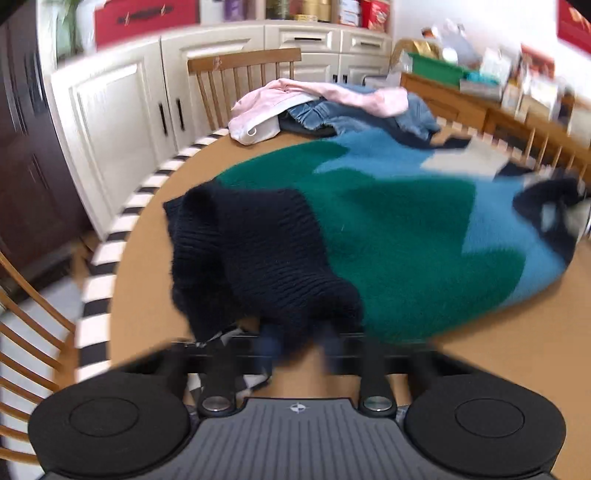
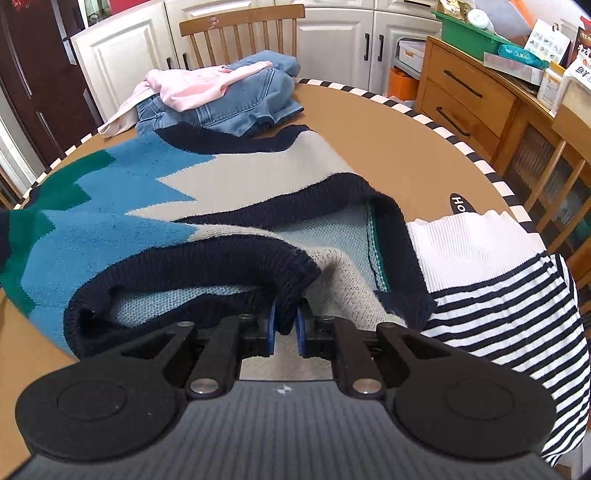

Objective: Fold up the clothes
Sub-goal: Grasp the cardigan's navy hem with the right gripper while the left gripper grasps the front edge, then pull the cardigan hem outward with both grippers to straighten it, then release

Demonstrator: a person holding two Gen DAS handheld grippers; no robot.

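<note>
A knitted sweater with green, blue, grey and navy zigzag blocks lies spread across the round brown table. In the blurred left wrist view its navy ribbed band is bunched up and drapes over my left gripper, which is shut on that fabric; the fingertips are mostly hidden under it. In the right wrist view the sweater shows its pale inside, and my right gripper has its blue pads pinched on the folded navy ribbed edge.
Folded jeans with a pink garment lie at the table's far side, in front of a wooden chair. A black-and-white striped top lies at the right edge. A wooden sideboard and white cabinets stand beyond.
</note>
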